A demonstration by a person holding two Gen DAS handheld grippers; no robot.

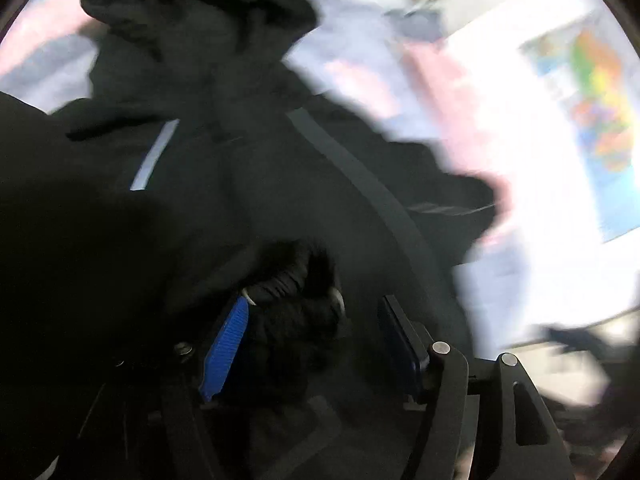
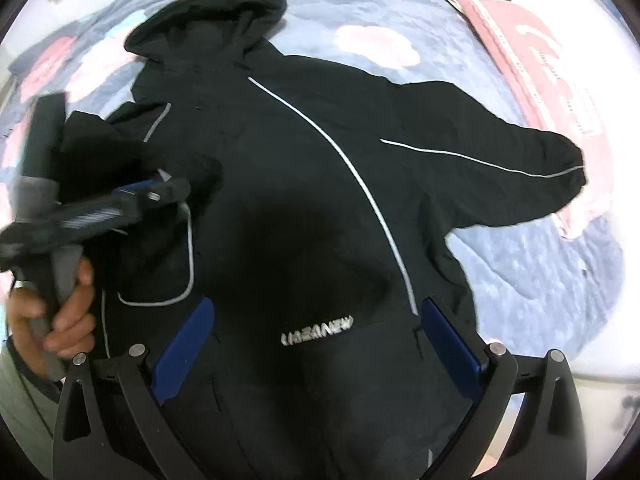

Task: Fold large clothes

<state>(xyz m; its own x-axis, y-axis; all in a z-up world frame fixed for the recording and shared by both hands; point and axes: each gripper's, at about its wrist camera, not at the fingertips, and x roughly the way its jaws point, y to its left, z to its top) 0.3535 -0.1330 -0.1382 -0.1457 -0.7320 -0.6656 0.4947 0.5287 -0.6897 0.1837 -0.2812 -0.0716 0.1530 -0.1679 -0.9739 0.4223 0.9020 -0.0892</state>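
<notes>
A black hooded jacket (image 2: 304,184) with thin white piping lies spread on a bed, hood at the top, one sleeve (image 2: 500,160) stretched out to the right. My left gripper (image 1: 312,312) has the bunched cuff of the other sleeve (image 1: 292,288) between its blue pads; the pads stand fairly wide apart around the cloth. In the right wrist view the left gripper (image 2: 168,192) holds that sleeve over the jacket's left side. My right gripper (image 2: 316,316) is open and empty, hovering over the jacket's lower front near the white logo (image 2: 316,332).
The bed has a blue quilt with pink flowers (image 2: 376,44). A pink folded cloth (image 2: 548,80) lies at the right edge of the bed. A white wall with a colourful poster (image 1: 600,120) is at the right.
</notes>
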